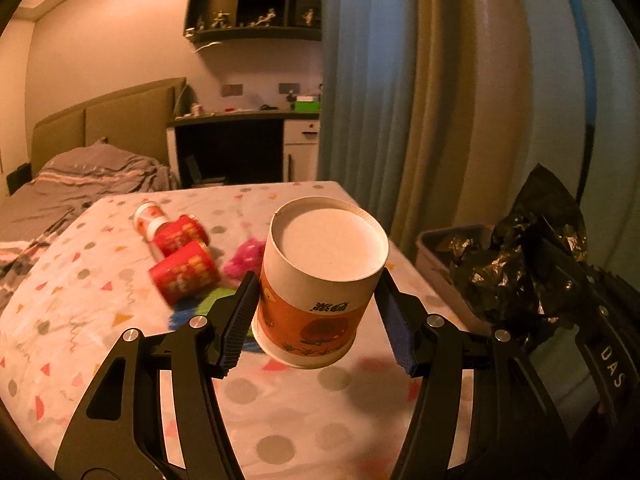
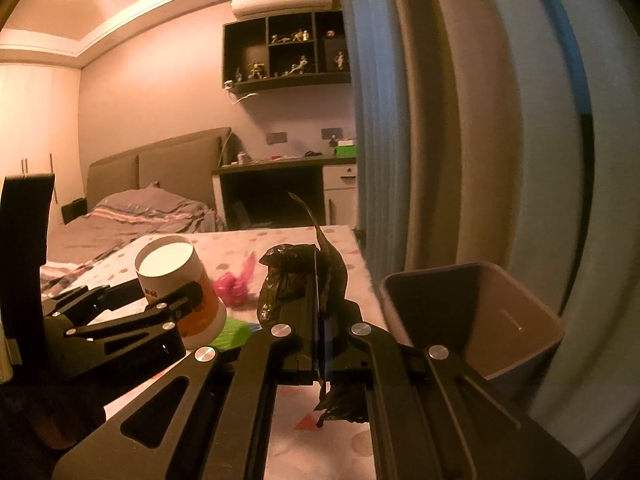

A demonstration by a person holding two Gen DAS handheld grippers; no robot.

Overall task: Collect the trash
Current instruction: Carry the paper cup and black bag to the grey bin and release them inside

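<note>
My left gripper [image 1: 316,320] is shut on a white and orange paper cup [image 1: 320,276], held bottom-forward above the spotted tablecloth [image 1: 100,320]. The cup also shows in the right wrist view [image 2: 180,288]. My right gripper [image 2: 320,316] is shut on a crumpled black wrapper [image 2: 296,280], which also shows at the right of the left wrist view [image 1: 520,264]. A grey bin [image 2: 504,320] stands just right of the table edge, close to the right gripper. Two red cans [image 1: 180,256], a small bottle [image 1: 148,216] and a pink wrapper [image 1: 244,260] lie on the table beyond the cup.
A green item [image 2: 232,332] lies on the table under the cup. Curtains [image 1: 420,100] hang close behind the bin. A bed [image 1: 80,184] lies to the left, and a desk [image 1: 248,136] with wall shelves stands beyond the table.
</note>
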